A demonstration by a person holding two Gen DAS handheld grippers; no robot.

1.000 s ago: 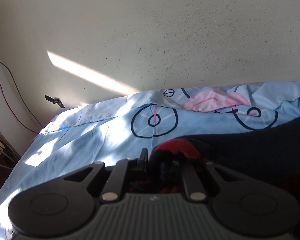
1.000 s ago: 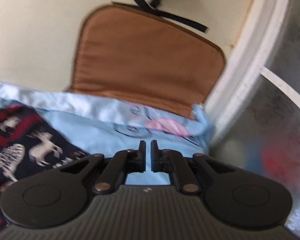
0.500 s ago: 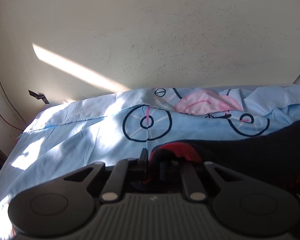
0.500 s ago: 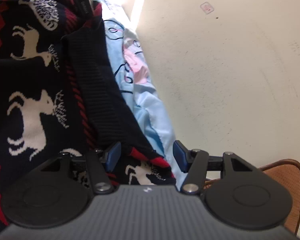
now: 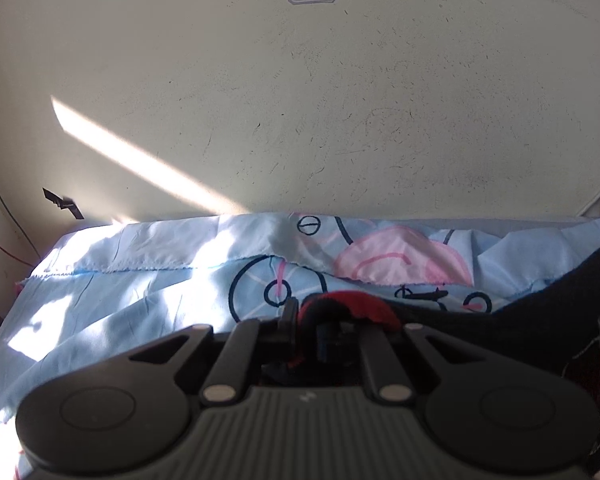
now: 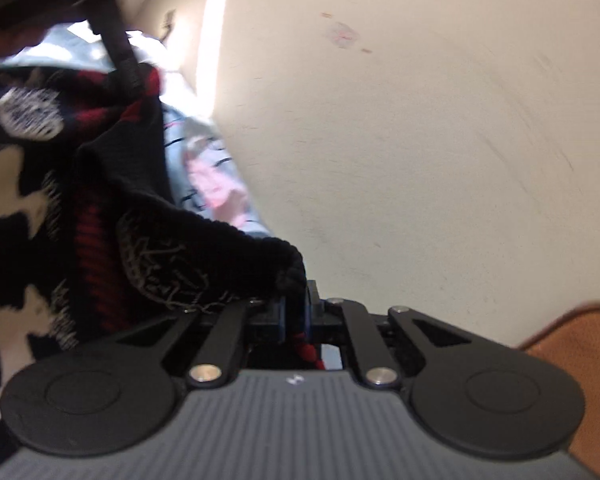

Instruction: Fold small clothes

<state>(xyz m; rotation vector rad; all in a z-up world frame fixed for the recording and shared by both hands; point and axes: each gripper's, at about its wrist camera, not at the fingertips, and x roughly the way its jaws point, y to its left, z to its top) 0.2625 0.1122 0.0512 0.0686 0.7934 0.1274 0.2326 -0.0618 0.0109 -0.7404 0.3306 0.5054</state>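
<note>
Dark knit sweater (image 6: 60,184) with white reindeer and red bands lies on the blue printed bedsheet (image 5: 148,280), one edge lifted. Left tool (image 5: 300,316) is closed on a red-trimmed edge of the knit; right tool (image 6: 296,312) is clamped tight on a bunched dark corner (red yarn shows between the fingers). Likely soft, floppy, fairly thick, not slippery: best held at hems or corners, both sides together, or it sags. Left view shows the sheet, wall (image 5: 300,120) and sun stripe; only the right view shows the pattern and a brown chair (image 6: 572,352).
</note>
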